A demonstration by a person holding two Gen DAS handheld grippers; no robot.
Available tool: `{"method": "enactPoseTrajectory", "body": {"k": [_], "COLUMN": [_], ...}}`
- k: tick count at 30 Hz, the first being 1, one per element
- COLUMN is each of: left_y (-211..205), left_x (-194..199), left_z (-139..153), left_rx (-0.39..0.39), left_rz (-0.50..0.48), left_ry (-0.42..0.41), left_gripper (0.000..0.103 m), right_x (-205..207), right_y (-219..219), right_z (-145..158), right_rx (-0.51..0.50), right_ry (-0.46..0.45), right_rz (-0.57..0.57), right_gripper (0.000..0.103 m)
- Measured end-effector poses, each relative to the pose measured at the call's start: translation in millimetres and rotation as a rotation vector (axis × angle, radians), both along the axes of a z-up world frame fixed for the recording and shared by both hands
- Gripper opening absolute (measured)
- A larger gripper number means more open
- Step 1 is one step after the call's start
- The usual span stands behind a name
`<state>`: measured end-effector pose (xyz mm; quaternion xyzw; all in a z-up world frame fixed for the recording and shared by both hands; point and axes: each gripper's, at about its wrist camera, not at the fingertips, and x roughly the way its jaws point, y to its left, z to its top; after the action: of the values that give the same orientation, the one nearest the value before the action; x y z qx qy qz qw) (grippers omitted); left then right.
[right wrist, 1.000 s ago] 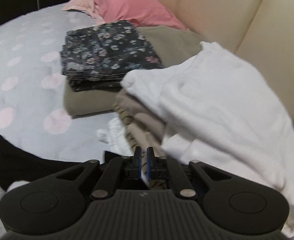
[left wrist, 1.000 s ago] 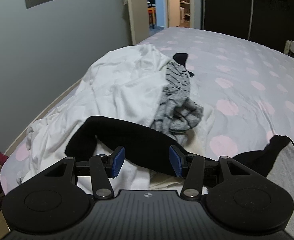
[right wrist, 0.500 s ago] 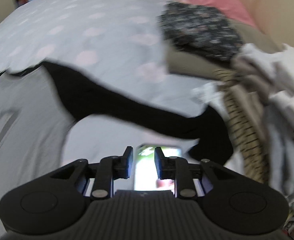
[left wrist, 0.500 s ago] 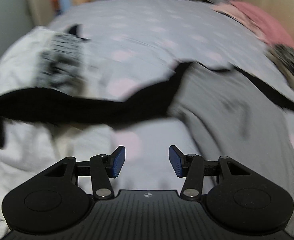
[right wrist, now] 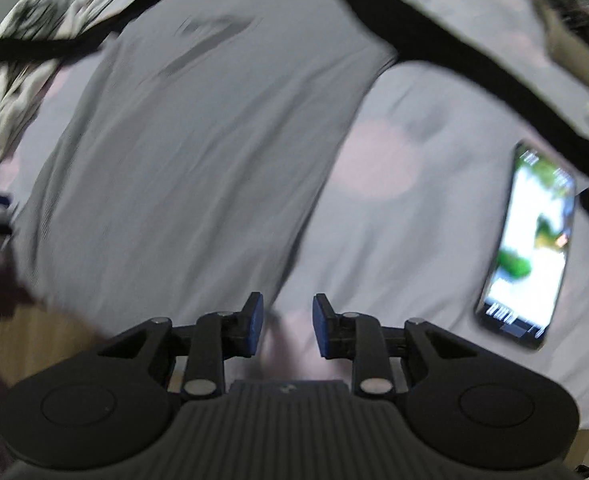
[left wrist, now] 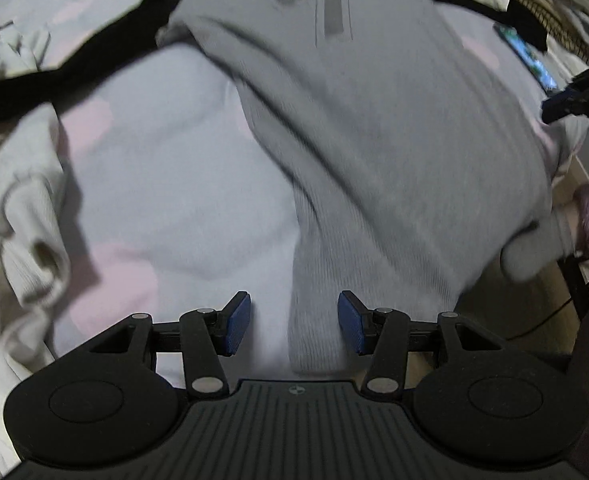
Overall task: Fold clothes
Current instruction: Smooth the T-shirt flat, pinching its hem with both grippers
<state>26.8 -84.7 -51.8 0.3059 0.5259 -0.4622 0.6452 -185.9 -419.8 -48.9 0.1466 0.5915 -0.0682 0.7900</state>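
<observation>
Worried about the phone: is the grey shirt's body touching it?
Apart. The right wrist view shows bare bedsheet between the grey shirt and the phone.

I'm right over my bed: pale grey bedsheet (right wrist: 422,240) w/ big pink dots. Wood-tone floor (right wrist: 34,344) at the near edge. Phone (right wrist: 530,248) lies on the sheet, screen lit. Light's dim, pics blurred.

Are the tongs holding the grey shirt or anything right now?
No. Both tongs are empty. The left tongs stand open above the grey shirt's bottom edge. The right tongs have just been opening, with only the bedsheet behind them.
</observation>
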Motion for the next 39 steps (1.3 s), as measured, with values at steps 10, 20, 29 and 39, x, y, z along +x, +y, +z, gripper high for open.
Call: {"method": "enactPoseTrajectory", "body": {"k": [10, 20, 29, 39], "left_y": [2, 4, 38, 47], "left_x": [-9, -8, -15, -19], "left_z": [-10, 15, 79, 57], "left_rx": [0.005, -0.041, -0.138, -0.036], "left_rz": [-0.018, 0.027, 0.121, 0.140], "left_ry": [0.005, 0.067, 0.153, 0.168], "left_gripper": [0.036, 0.004, 0.003, 0.003], "right_x": [-11, -15, -37, -37], "right_y": [33, 29, 19, 36], "right_z": [-45, -23, 49, 35], "right_rx": [0.062, 0.114, 0.068, 0.025], "right_ry": [0.145, 0.119, 0.074, 0.162], "right_rz": [0.128, 0.119, 0.104, 0.151], "right_gripper": [0.038, 0.004, 0.004, 0.003]}}
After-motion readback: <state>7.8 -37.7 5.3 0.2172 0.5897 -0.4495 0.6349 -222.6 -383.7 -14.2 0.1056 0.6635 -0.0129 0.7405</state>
